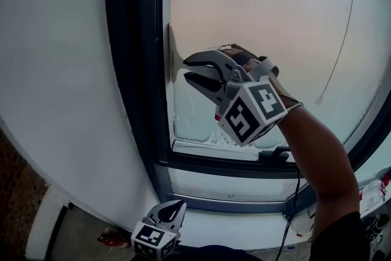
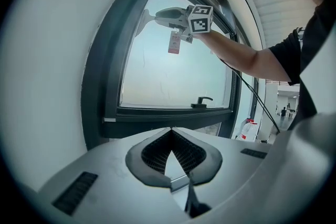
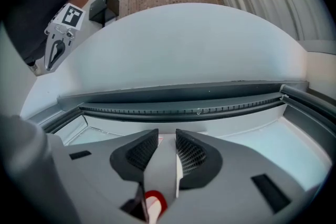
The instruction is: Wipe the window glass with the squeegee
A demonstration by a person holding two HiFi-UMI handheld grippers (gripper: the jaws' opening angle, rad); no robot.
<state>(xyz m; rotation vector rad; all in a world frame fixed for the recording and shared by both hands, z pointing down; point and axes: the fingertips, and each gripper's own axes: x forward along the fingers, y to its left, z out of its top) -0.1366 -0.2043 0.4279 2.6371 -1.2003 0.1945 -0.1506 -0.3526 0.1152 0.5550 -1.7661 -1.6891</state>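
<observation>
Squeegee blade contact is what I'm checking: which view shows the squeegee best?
The head view: the squeegee stands large, its blade upright against the glass beside the frame, handle in the right gripper's tongs. The left gripper view shows the squeegee small and distant; the right gripper view shows only its handle.

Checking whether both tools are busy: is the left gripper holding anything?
No, the left gripper has its fingers closed tip to tip with nothing between them; only the right gripper holds the squeegee.

All 3 views face the window (image 1: 275, 21), right gripper view closest.
</observation>
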